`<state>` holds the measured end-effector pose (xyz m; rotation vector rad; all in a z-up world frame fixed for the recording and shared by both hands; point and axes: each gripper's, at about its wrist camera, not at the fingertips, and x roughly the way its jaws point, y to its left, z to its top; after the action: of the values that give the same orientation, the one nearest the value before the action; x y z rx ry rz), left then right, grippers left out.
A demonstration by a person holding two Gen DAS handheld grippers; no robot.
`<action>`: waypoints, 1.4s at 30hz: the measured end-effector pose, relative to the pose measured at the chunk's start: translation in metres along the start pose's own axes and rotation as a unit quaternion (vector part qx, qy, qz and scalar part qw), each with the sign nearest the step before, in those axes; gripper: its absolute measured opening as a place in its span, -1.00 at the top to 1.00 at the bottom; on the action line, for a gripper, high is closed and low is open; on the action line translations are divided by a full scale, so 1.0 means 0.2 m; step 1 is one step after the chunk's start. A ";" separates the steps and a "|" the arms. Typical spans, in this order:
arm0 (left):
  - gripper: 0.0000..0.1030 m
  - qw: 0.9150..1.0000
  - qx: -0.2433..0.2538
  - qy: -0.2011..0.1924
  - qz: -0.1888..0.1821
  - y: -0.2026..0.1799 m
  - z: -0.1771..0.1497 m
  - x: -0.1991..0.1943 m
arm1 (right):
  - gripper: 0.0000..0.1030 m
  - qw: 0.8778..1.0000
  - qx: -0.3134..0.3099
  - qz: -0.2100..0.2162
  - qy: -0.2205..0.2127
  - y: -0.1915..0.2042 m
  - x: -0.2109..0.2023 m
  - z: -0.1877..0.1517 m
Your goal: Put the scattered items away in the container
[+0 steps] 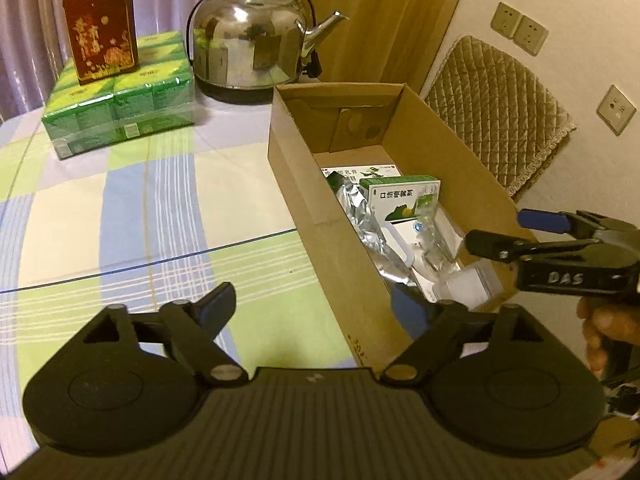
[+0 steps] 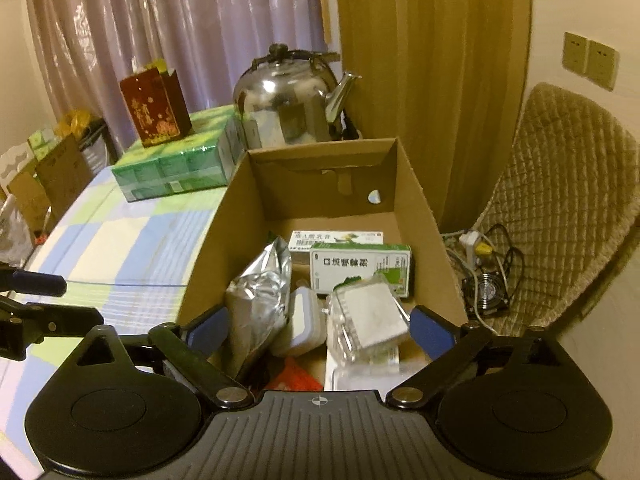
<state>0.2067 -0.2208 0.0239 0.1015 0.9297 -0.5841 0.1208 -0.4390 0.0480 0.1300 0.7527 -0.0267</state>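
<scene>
Right wrist: cardboard box holds foil pouch, medicine boxes.

Dim, warm yellowish indoor light, low contrast in both views. Heavy fisheye: edges bow, black vignette in the corners. Glare on the kettle and foil pouch. Soft shadows only. Centre fairly sharp; periphery soft, tablecloth at left slightly smeared. Noisy compression throughout.

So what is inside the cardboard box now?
The cardboard box holds a silver foil pouch, two green-and-white medicine cartons, a small white case and a clear plastic box. Something red lies beneath, mostly covered; the floor under the pile is hidden.
</scene>
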 end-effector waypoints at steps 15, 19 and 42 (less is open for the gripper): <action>-0.98 0.998 -0.029 -0.062 0.003 -0.17 -0.32 -0.29 | -0.96 1.000 0.012 -0.015 -0.010 0.05 -0.48 -0.20; -0.98 0.998 -0.033 -0.051 0.009 -0.23 -0.38 -0.34 | -0.96 1.000 0.011 -0.023 -0.010 0.06 -0.58 -0.27; -0.98 0.995 -0.067 -0.060 0.037 -0.36 -0.67 -0.58 | -0.96 0.999 0.012 -0.025 -0.022 0.17 -0.86 -0.46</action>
<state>0.0194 -0.1872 0.0448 -0.0201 0.8418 -0.4538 -0.0640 -0.3970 0.1026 0.1324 0.7124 -0.0854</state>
